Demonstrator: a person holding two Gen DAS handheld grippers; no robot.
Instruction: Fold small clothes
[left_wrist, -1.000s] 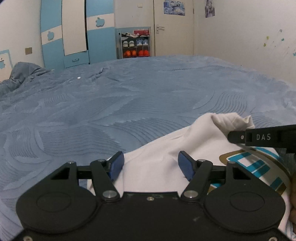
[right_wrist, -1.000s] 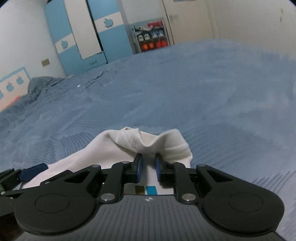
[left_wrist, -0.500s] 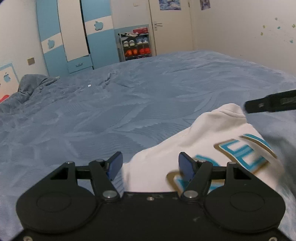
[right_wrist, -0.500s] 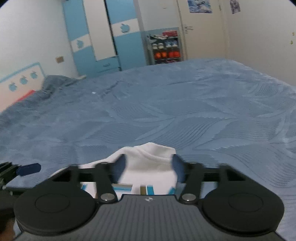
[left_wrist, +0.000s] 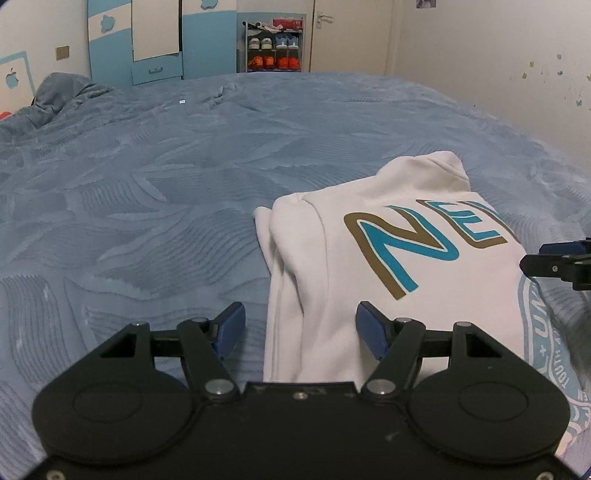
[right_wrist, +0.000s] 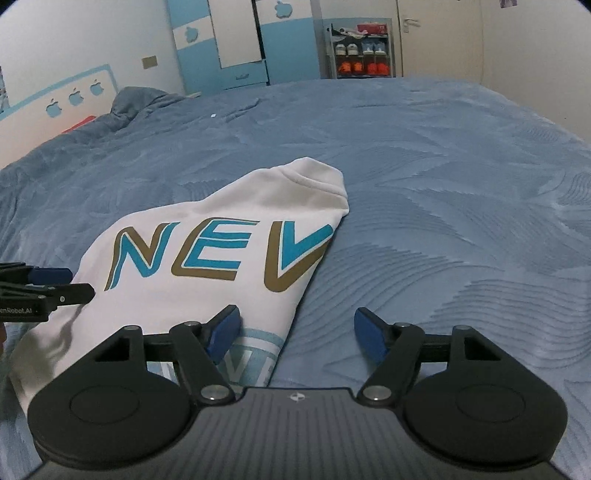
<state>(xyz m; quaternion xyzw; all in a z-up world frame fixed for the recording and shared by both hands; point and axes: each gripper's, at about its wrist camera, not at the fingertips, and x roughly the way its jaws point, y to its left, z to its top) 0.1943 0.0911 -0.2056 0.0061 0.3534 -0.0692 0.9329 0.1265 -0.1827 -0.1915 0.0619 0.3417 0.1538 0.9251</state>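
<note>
A small white sweatshirt (left_wrist: 332, 266) with teal and gold letters lies folded on the blue bedspread (left_wrist: 155, 192). Its left folded edge runs between the fingers of my left gripper (left_wrist: 300, 325), which stands open just above it. In the right wrist view the same sweatshirt (right_wrist: 207, 221) lies to the left, a ribbed cuff pointing away. My right gripper (right_wrist: 295, 330) is open over the garment's right edge, its left fingertip (right_wrist: 225, 328) above a pale blue print. Each gripper's tip shows at the edge of the other's view, with nothing held.
The quilted bedspread (right_wrist: 461, 206) stretches far on all sides. A bunched blanket (left_wrist: 62, 92) lies at the far left. A blue and white wardrobe (left_wrist: 155, 37), a shoe rack (left_wrist: 275, 48) and a door stand beyond the bed; a white wall (left_wrist: 498, 55) runs along the right.
My right gripper, shut on the white cuff a second ago, has opened and let it go. Both grippers have pulled back and risen; the sweatshirt now lies flat with its lettering showing.
</note>
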